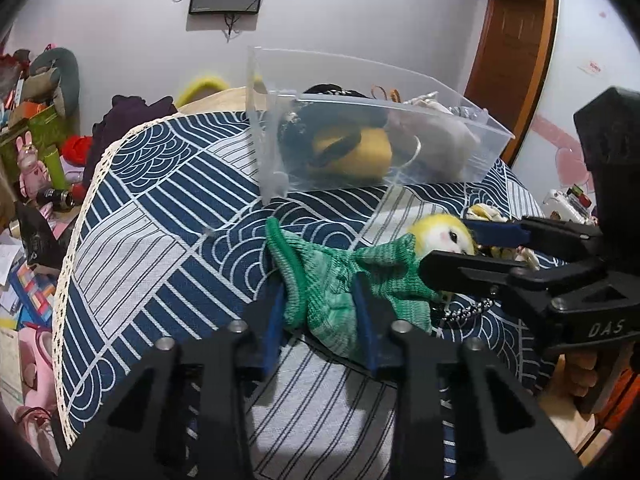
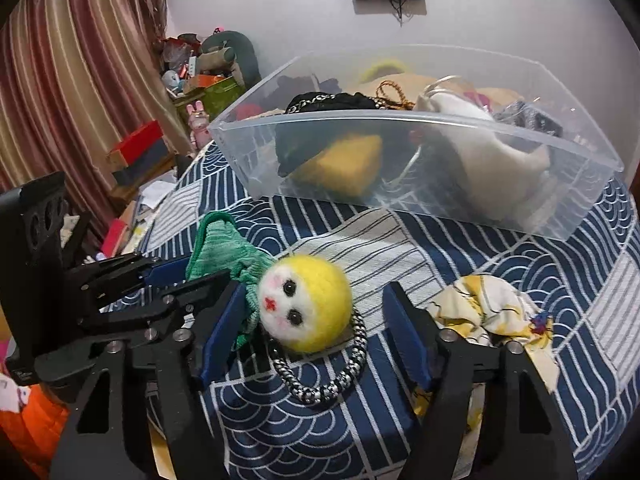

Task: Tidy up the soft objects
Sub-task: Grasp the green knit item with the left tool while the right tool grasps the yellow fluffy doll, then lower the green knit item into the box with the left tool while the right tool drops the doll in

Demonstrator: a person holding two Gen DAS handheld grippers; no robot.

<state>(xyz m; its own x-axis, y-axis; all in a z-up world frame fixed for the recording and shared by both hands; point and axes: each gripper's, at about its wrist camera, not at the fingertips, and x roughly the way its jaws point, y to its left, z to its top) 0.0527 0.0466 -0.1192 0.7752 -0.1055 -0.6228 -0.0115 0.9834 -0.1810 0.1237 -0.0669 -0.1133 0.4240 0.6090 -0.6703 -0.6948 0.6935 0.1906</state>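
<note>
A green knit sock (image 1: 320, 280) lies on the blue patterned cloth. My left gripper (image 1: 320, 300) has its blue pads on either side of the sock, jaws partly closed around it; it also shows in the right wrist view (image 2: 200, 276). A yellow felt ball with a white face (image 2: 306, 306) lies beside the sock, on a black-and-white beaded loop (image 2: 320, 388). My right gripper (image 2: 312, 340) is open, with its fingers on either side of the ball; it also shows in the left wrist view (image 1: 460, 244). A clear plastic bin (image 2: 400, 160) behind holds soft items.
A yellow-and-white crumpled cloth (image 2: 484, 308) lies right of the ball. The bin (image 1: 380, 140) holds a yellow and black item (image 1: 352, 152) and a white one (image 2: 492, 160). Clutter, boxes and toys fill the floor at left (image 1: 36, 152). The cloth's lace edge (image 1: 68, 264) marks the table's left side.
</note>
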